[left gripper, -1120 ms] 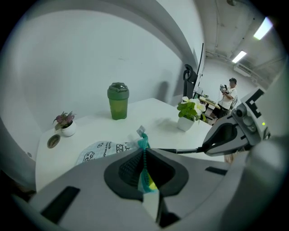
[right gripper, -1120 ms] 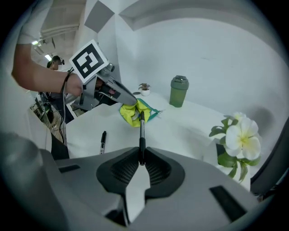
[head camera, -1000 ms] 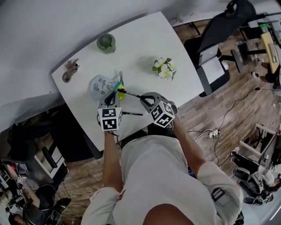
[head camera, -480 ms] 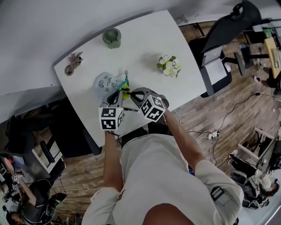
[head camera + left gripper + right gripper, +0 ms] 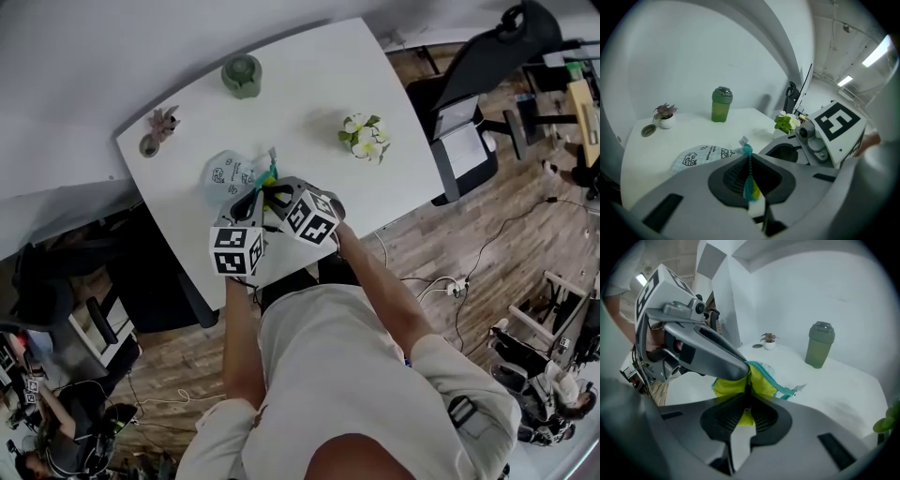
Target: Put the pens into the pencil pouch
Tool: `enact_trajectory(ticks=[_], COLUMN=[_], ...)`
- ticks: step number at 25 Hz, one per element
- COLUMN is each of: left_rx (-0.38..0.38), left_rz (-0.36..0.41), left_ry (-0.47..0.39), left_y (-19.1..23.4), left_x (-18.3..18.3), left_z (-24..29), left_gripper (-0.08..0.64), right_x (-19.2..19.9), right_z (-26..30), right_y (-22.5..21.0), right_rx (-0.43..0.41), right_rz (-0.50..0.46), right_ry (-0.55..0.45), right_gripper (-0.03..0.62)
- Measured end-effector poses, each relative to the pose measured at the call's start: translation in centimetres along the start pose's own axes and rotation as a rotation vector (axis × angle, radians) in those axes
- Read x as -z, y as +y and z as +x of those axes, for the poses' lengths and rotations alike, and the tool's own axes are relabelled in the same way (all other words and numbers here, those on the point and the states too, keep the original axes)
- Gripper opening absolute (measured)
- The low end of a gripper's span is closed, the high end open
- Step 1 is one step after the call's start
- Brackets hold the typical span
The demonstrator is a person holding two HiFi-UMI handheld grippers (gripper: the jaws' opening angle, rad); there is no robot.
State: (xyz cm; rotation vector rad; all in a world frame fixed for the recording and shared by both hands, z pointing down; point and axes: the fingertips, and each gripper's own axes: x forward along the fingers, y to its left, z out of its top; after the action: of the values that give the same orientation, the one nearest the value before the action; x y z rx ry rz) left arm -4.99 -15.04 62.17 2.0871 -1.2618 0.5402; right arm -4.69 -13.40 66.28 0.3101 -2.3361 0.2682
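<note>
A pale printed pencil pouch lies on the white table, its yellow-green inside showing at the open mouth. My left gripper is shut on the pouch's teal zipper edge and holds the mouth up. My right gripper sits right beside it, shut on a thin black pen that points into the yellow opening. Most of the pen is hidden by the jaws. In the left gripper view the right gripper's marker cube is close on the right.
A green bottle stands at the table's far edge. A small potted plant and a round dish sit at the far left. White flowers stand on the right. An office chair is beyond the table's right edge.
My right gripper has moved left with the pen until it sits against the left gripper at the pouch mouth. A second pen seen lying on the table earlier is now hidden beneath the grippers.
</note>
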Motion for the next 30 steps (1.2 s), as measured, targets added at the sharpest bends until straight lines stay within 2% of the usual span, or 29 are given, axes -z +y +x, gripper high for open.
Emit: enact_trajectory(ticks=[4, 11, 18, 21, 30], left_rx=[-0.002, 0.000, 0.010, 0.010, 0.008], left_rz=[0.011, 0.060, 0.107, 0.135, 0.173], left_ry=[0.008, 0.026, 0.037, 0.044, 0.058], left_y=[0.2, 0.2, 0.1, 0.0, -0.4], left_x=[0.5, 1.0, 1.5, 1.8, 2.7], left_z=[0.4, 0.9, 0.8, 0.9, 0.7], left_gripper=[0.009, 0.009, 0.009, 0.009, 0.009], right_x=[0.8, 1.6, 2.9, 4.2, 9.8], right_z=[0.8, -0.3, -3.3, -4.4, -5.8], right_y=[-0.2, -0.3, 0.2, 0.8, 4.6], right_rx=[0.013, 0.054, 0.108, 0.118, 0.068], right_rz=[0.001, 0.022, 0.046, 0.033, 0.014], right_ry=[-0.003, -0.025, -0.039, -0.018, 0.079], right_gripper=[0.054, 0.129, 0.137, 0.135, 0.130])
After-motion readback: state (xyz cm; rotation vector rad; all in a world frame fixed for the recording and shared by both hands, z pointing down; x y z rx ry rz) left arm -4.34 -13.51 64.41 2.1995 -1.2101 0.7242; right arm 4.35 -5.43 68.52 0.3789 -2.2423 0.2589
